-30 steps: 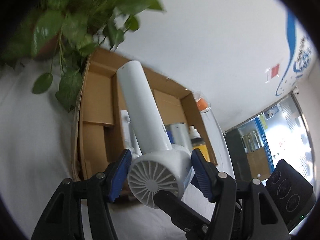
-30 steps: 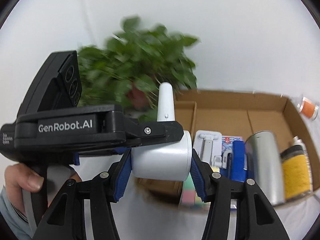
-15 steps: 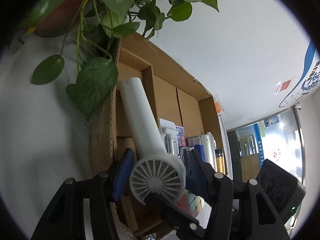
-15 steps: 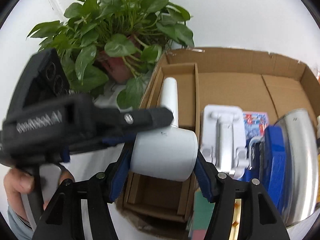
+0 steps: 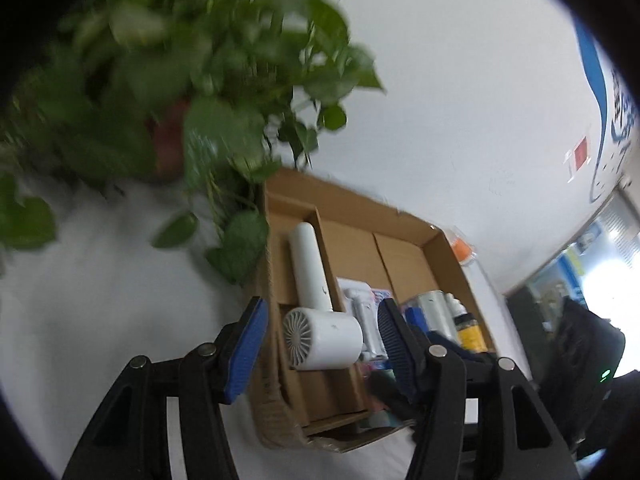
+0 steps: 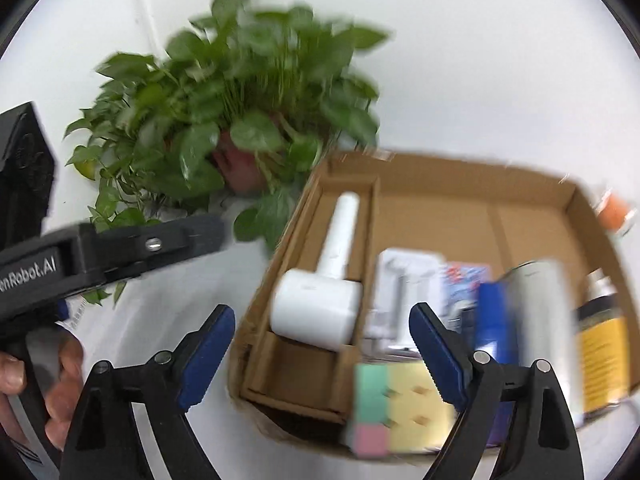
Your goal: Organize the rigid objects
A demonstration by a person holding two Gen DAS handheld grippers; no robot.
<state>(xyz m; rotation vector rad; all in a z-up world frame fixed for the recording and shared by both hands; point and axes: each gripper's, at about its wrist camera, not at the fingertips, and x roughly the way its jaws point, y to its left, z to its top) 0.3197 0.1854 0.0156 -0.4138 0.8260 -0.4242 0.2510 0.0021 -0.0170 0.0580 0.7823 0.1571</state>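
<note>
A white hair dryer (image 5: 320, 320) lies in the left narrow compartment of the cardboard box (image 5: 400, 220), handle pointing to the far wall. It also shows in the right wrist view (image 6: 320, 312), in the box (image 6: 460, 176). My left gripper (image 5: 320, 350) is open and empty, above and in front of the dryer. My right gripper (image 6: 320, 354) is open and empty, also pulled back from the dryer. The left gripper's body (image 6: 100, 252) shows at the left of the right wrist view.
A potted green plant (image 6: 240, 120) stands left of the box, its leaves hanging over the box edge (image 5: 240, 248). In the box lie a white packaged item (image 6: 404, 280), a silver can (image 6: 536, 300), a yellow-labelled bottle (image 6: 600, 336) and a pastel cube (image 6: 396, 404). White wall behind.
Both grippers have opened and let go of the hair dryer, which now lies in the box's left compartment. Both have pulled back and up from it.
</note>
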